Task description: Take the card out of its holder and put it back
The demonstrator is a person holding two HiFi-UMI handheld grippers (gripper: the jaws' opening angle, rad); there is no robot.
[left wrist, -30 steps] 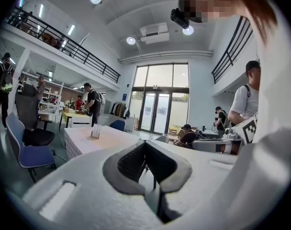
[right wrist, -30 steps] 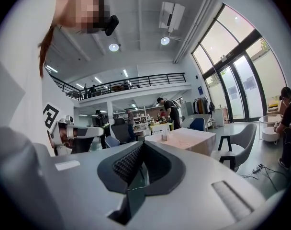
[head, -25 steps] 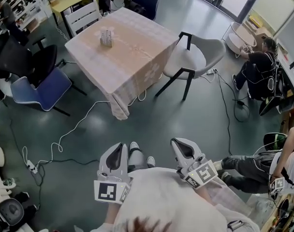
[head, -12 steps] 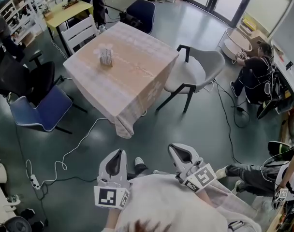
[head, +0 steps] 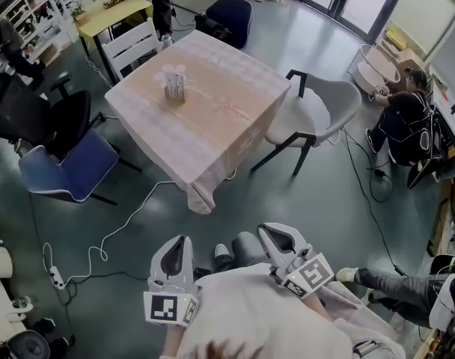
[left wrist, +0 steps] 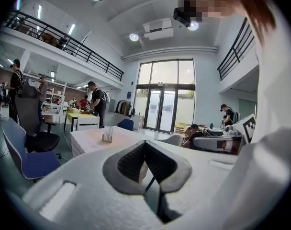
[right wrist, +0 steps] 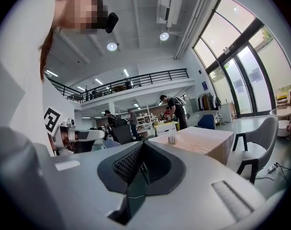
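Note:
The card holder [head: 175, 86] is a small clear stand with cards upright in it. It stands on a square table with a pale pink cloth [head: 212, 129], far ahead of me across the floor. My left gripper [head: 176, 247] and right gripper [head: 276, 234] are held close to my body, side by side, both pointing at the table. Both are shut with nothing between the jaws. The holder [left wrist: 107, 135] shows small beyond the left gripper [left wrist: 145, 143]. In the right gripper view it [right wrist: 172, 138] stands past the right gripper [right wrist: 143, 145].
A grey chair [head: 317, 103] stands at the table's right, a blue chair [head: 63, 163] and a black chair [head: 33, 114] at its left, a white chair [head: 134, 43] behind. Cables [head: 115, 230] trail over the floor between me and the table. A person [head: 403, 111] crouches at the right.
The table and holder have shifted slightly right and nearer in the head view as I walk forward. Both grippers stay shut and keep their place against my body.

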